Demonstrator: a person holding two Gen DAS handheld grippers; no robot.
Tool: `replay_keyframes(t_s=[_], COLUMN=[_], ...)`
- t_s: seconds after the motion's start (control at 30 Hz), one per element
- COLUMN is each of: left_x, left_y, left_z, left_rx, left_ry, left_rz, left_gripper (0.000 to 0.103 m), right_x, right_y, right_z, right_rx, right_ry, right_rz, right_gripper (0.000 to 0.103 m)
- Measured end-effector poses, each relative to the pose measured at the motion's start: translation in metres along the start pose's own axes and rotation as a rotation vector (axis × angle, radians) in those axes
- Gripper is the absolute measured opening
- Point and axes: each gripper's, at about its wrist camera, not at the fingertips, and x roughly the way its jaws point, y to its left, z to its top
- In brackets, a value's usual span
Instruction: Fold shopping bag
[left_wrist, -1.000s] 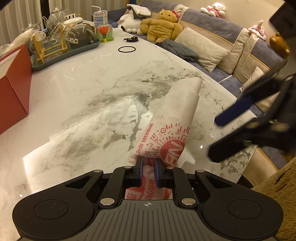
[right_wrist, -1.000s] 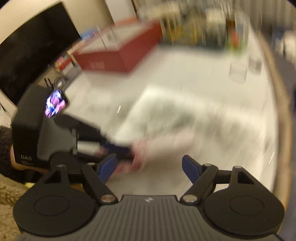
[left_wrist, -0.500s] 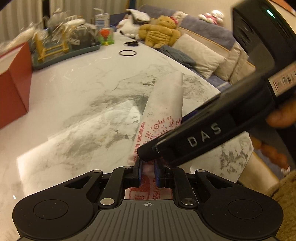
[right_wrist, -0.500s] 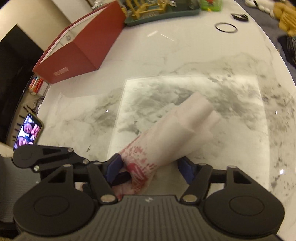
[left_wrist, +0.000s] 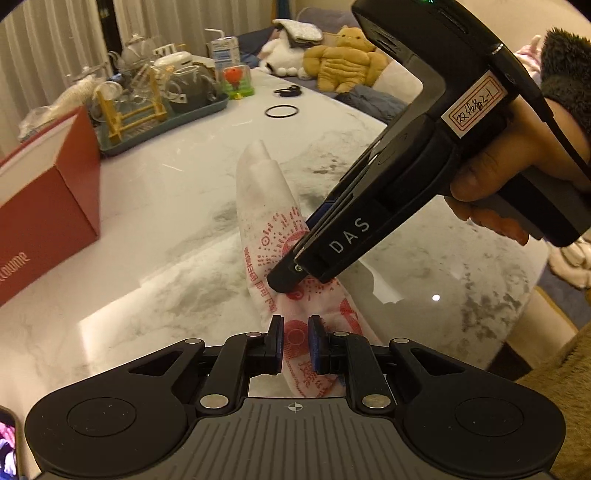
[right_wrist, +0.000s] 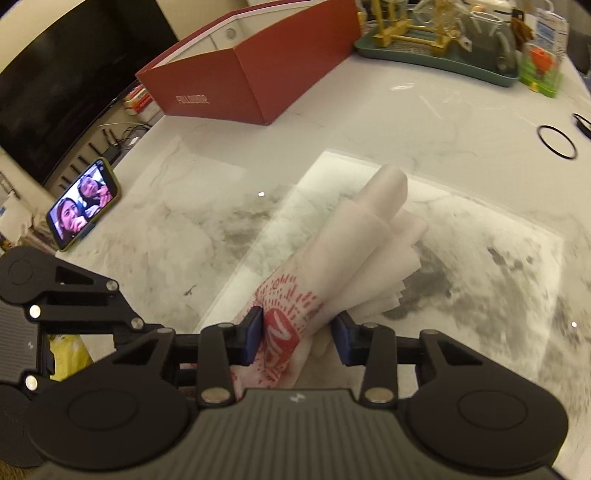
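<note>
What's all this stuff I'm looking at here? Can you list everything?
Shopping bag: one, white with red print, folded long, on the table.
Table: one, white-grey marble.
Box: one, red, far side.
Tray: one, green, holding glassware and a yellow rack.
Ring: one, black, beyond the bag.
Phone: one, screen lit, table edge.
Plush toy: one, tan, on the sofa.
Carton: one, white-blue, behind the tray.
Left tool: black, blue pads, shut on the bag's near end.
Right tool: black, jaws just closing around the bag.
Hand: one, holding the right tool.

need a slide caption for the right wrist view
Right gripper closing around the folded white shopping bag on the marble table, red box behind.
</note>
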Motion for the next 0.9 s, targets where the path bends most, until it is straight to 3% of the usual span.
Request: replay_keyframes(t_s=[0.13,0.23,0.33,0.37,0.47,0.5,0.6,0.67,0.73,0.83,0.9], left_x=[0.010,0.008,0.016,0.018,0.020,0.020,0.015,0.018,0.012,0.003,0.008], left_y=[-0.001,0.016,0.027,0.027,0.028,0.029,0.027,0.024,0.021,0.031,0.039], left_z=[0.009,0.011,0.005,0.002,-0.002,-0.002,0.000,0.003,0.002,0.000,-0.003], left_rx=[-0.075,-0.273,-0.369,-0.376,-0.410,-0.424,-0.470,-0.453,-0.401,-0.426,-0.466], left_ry=[0.026,0.029,0.085,0.094,0.106,0.107,0.071,0.071,0.019,-0.026,0.003], left_rz=[0.077,0.112,0.155,0.164,0.188,0.195,0.134,0.116,0.128,0.068,-0.008], left_gripper=[0.015,0.015,0.020,0.027,0.068,0.074,0.074,0.074,0.074,0.074,0.074], right_x=[0.003,0.003,-0.002,-0.004,-0.011,-0.014,-0.024,-0.027,-0.029,-0.038,-0.041], right_y=[-0.001,-0.001,-0.006,-0.007,-0.010,-0.011,-0.013,-0.017,-0.024,-0.037,-0.038], right_z=[0.014,0.016,0.010,0.008,0.006,0.006,0.005,0.004,0.003,0.001,-0.001], right_rx=[-0.084,-0.113,-0.110,-0.111,-0.121,-0.129,-0.171,-0.181,-0.167,-0.111,-0.117], right_ry=[0.023,0.018,-0.015,-0.025,-0.058,-0.064,-0.085,-0.081,-0.086,-0.111,-0.105], right_rz=[0.024,0.028,0.043,0.048,0.079,0.081,0.083,0.090,0.116,0.170,0.169], right_gripper=[0.038,0.038,0.038,0.037,0.032,0.031,0.029,0.028,0.027,0.027,0.027])
